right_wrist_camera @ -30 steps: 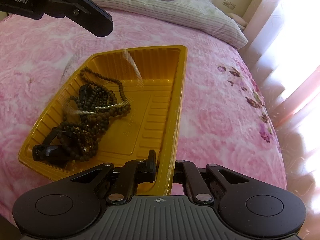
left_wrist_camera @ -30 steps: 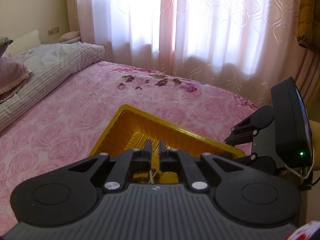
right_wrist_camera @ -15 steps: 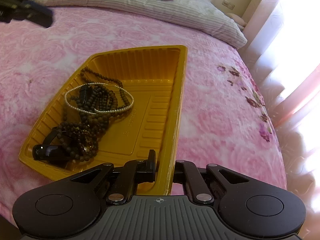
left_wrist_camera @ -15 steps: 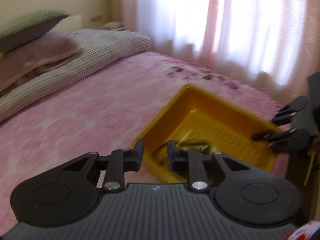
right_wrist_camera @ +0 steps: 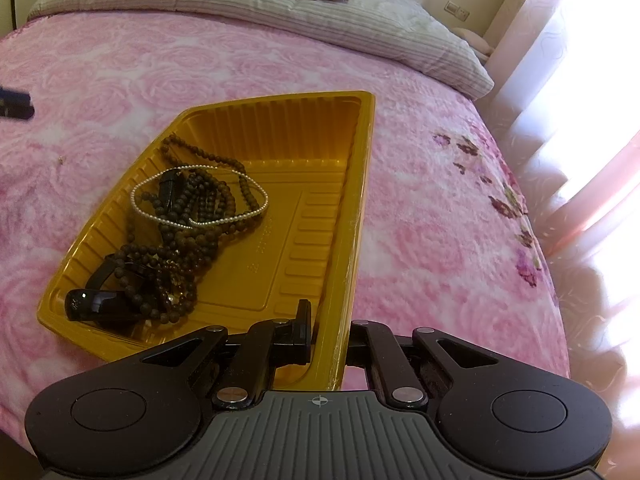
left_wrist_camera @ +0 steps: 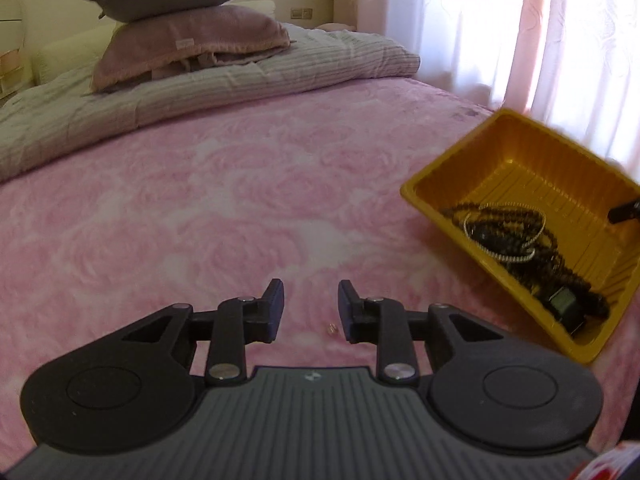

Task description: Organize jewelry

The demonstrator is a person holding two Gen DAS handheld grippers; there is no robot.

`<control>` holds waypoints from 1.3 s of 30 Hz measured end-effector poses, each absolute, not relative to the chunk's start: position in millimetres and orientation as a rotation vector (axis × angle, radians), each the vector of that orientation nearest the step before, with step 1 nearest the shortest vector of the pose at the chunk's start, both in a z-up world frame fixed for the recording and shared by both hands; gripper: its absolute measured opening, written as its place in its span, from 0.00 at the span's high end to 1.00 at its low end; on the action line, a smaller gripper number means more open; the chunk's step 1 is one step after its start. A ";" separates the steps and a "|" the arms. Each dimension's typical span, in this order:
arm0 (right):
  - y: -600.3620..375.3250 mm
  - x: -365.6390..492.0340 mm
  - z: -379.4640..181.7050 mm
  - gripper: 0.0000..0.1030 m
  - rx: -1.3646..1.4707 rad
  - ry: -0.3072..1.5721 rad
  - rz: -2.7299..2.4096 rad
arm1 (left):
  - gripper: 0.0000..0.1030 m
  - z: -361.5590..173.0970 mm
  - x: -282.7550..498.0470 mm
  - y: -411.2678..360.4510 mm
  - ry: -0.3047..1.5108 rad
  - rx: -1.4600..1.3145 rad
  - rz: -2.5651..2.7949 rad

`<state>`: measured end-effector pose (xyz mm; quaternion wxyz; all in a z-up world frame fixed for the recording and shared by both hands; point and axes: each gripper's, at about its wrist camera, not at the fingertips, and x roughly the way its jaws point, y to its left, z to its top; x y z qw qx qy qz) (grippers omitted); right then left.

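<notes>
A yellow plastic tray [right_wrist_camera: 362, 184] lies on the pink bedspread, also in the left wrist view [left_wrist_camera: 472, 156]. In it lie dark bead strings [right_wrist_camera: 192, 220], a white pearl strand [right_wrist_camera: 200, 222] on top, and a black watch [right_wrist_camera: 94, 302]. My right gripper [right_wrist_camera: 328, 336] is shut on the tray's near right rim. My left gripper [left_wrist_camera: 311, 310] is open and empty, low over the bedspread to the left of the tray. A tiny gold piece [left_wrist_camera: 332, 329] lies on the spread between its fingertips; it also shows in the right wrist view [right_wrist_camera: 60, 159].
The pink rose-patterned bedspread [left_wrist_camera: 200, 220] fills the scene. A striped duvet [left_wrist_camera: 200, 84] and stacked pillows [left_wrist_camera: 188, 36] lie at the far end. Curtains [left_wrist_camera: 540, 32] hang along the right side.
My left gripper opened and let the pearl strand fall into the tray, then swung left away from the tray and down toward the bedspread. My right gripper kept hold of the rim.
</notes>
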<state>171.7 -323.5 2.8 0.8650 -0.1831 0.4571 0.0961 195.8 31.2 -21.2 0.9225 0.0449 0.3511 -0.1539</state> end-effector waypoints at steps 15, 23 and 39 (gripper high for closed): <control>-326.9 172.6 0.6 0.93 -0.369 0.961 0.196 | 0.77 -83.7 203.5 7.1 0.747 0.106 -0.304; -326.9 172.7 0.1 0.93 -0.368 0.961 0.193 | 0.93 -86.5 209.6 5.8 0.762 0.093 -0.288; -324.9 171.1 -0.3 0.93 -0.372 0.950 0.198 | 0.93 -23.1 185.1 -13.6 0.699 0.058 -0.316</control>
